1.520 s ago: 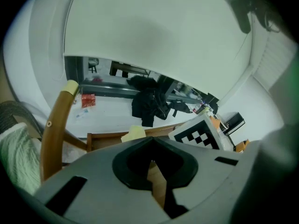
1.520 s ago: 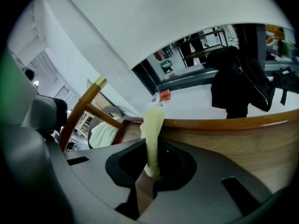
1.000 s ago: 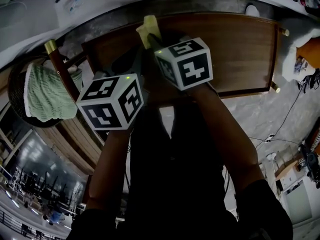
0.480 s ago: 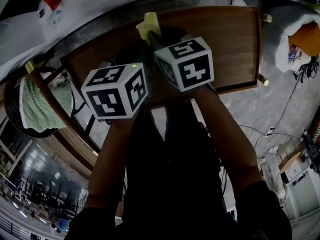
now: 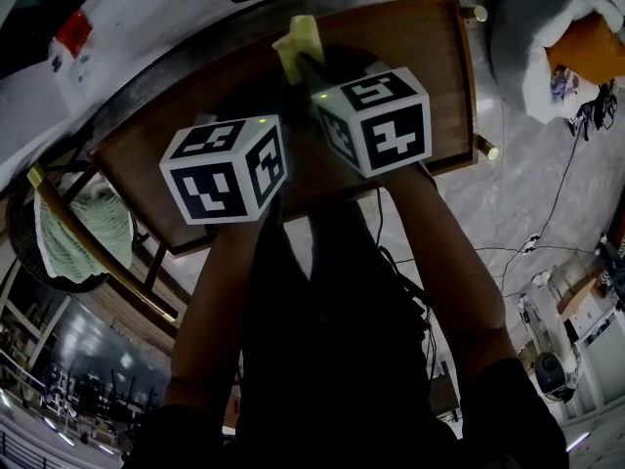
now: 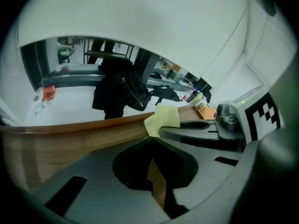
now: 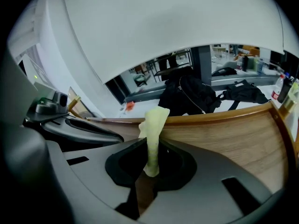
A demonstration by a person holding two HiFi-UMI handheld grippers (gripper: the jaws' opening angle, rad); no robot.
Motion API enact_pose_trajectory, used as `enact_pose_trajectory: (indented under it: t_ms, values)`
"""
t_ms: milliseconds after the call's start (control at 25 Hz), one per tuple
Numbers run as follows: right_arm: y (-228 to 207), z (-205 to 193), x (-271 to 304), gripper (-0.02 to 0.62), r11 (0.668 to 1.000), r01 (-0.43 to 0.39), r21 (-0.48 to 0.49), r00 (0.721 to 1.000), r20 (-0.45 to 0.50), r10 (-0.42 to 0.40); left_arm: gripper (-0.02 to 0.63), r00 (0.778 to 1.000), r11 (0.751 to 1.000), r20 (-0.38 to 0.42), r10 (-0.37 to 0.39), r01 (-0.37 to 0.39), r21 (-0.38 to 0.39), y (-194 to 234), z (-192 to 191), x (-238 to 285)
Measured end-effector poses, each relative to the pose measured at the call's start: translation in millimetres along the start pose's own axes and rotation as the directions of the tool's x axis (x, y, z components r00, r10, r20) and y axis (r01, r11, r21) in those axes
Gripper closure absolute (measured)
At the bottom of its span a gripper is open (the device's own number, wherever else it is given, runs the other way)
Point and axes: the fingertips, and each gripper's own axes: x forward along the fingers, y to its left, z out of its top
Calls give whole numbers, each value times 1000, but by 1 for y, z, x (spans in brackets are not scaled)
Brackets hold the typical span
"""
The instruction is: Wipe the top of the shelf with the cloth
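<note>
In the head view, two marker cubes sit side by side over the brown wooden shelf (image 5: 420, 57), which fills the upper middle of the frame. Only the tip of the yellow cloth (image 5: 301, 39) pokes out above the right-hand cube, at the shelf's far edge, and the cubes cover the fingers. At lower left, seen in this view alone, a dark basket (image 5: 16, 225) holds a green towel (image 5: 68, 247).

The right gripper view shows what the head view hides. The right gripper (image 7: 151, 143) has its fingers pressed together on the cloth. A narrow fold stands up between them at mid-frame, and the shelf top spreads off to the right.

In the left gripper view, the left gripper (image 6: 152, 140) has its fingers closed tip to tip with nothing between them. Only wood shows through the slit below. The cloth lies just right of centre, at the other gripper's tip.

Compared with a second ago, the shelf has slid toward the upper right of the head view and the basket toward the lower-left edge. The cubes and cloth keep the same arrangement.
</note>
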Motion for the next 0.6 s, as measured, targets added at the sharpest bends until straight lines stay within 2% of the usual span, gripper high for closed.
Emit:
enact_pose_trajectory:
  t_ms: [600]
  values:
    - [-95, 0, -49, 546, 993, 113, 41, 990, 77, -116, 598, 993, 991, -3, -116, 116, 65, -83, 8, 51]
